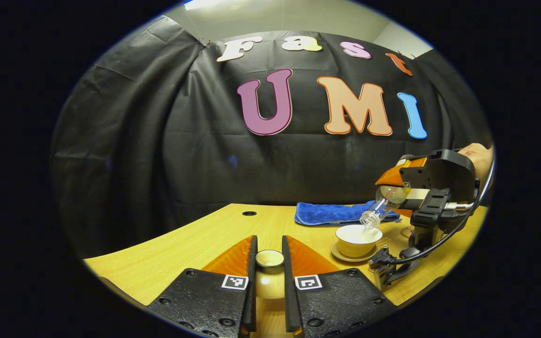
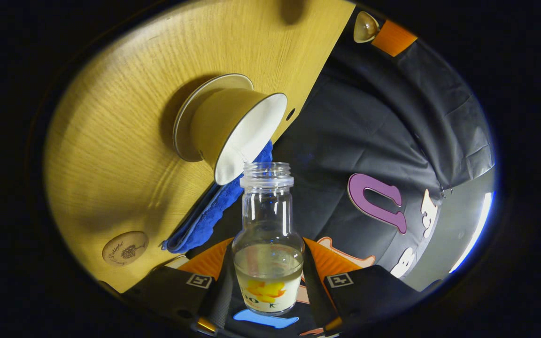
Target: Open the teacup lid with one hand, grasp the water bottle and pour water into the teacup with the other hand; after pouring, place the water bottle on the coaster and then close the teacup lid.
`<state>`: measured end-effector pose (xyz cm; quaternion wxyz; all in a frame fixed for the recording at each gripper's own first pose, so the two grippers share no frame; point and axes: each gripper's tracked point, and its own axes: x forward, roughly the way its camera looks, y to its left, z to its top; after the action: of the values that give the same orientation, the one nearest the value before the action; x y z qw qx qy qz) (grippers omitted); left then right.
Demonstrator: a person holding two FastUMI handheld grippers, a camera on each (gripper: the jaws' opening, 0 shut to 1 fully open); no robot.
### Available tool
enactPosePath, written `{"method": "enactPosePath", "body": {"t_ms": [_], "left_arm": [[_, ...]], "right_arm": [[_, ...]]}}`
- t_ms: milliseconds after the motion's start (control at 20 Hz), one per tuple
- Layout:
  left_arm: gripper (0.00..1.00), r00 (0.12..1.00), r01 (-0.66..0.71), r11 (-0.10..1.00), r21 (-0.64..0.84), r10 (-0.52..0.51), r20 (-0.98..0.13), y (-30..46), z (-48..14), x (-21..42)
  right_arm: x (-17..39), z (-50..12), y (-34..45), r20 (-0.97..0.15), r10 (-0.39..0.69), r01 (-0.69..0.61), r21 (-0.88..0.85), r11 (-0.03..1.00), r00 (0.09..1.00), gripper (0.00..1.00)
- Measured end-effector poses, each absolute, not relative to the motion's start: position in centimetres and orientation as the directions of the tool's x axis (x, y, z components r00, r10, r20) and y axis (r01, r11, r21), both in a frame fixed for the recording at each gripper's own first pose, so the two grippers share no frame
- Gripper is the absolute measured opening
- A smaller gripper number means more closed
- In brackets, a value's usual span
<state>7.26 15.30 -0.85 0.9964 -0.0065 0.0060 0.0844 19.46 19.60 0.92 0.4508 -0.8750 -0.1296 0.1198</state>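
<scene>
My left gripper (image 1: 269, 241) is shut on the small cream teacup lid (image 1: 269, 259), held low over the wooden table (image 1: 195, 244). To the right, the cream teacup (image 1: 357, 238) stands uncovered on its saucer (image 1: 351, 256). My right gripper (image 1: 395, 190) is shut on the clear water bottle (image 1: 382, 203), which is tipped with its mouth just above the cup. In the right gripper view the bottle (image 2: 266, 211) sits between my right gripper's (image 2: 266, 246) fingers, with some water inside and its mouth at the rim of the teacup (image 2: 247, 136). The round coaster (image 2: 125, 248) lies bare on the table.
A folded blue cloth (image 1: 336, 213) lies behind the cup near the booth wall. A small hole (image 1: 249, 213) marks the tabletop at the back. A cable (image 1: 444, 239) hangs from the right gripper towards the table. The left gripper with the lid (image 2: 365, 26) appears far off.
</scene>
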Motion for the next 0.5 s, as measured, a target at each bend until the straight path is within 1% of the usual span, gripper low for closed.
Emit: {"method": "enactPosePath", "body": {"t_ms": [350, 450, 500], "left_arm": [[0.22, 0.986, -0.168, 0.986, -0.012, 0.168, -0.013, 15.28, -0.83, 7.26], [0.22, 0.986, -0.169, 0.986, -0.012, 0.169, -0.013, 15.29, -0.84, 7.26], [0.22, 0.984, -0.176, 0.984, -0.009, 0.176, -0.011, 15.5, -0.87, 7.24]], "right_arm": [[19.2, 0.81, 19.84, -0.094, 0.337, 0.121, -0.817, -0.564, 0.937, 0.72], [19.3, 0.48, 19.47, -0.112, 0.325, 0.083, -0.843, -0.531, 0.939, 0.71], [19.37, 0.0, 19.04, -0.144, 0.305, 0.023, -0.875, -0.483, 0.941, 0.71]]}}
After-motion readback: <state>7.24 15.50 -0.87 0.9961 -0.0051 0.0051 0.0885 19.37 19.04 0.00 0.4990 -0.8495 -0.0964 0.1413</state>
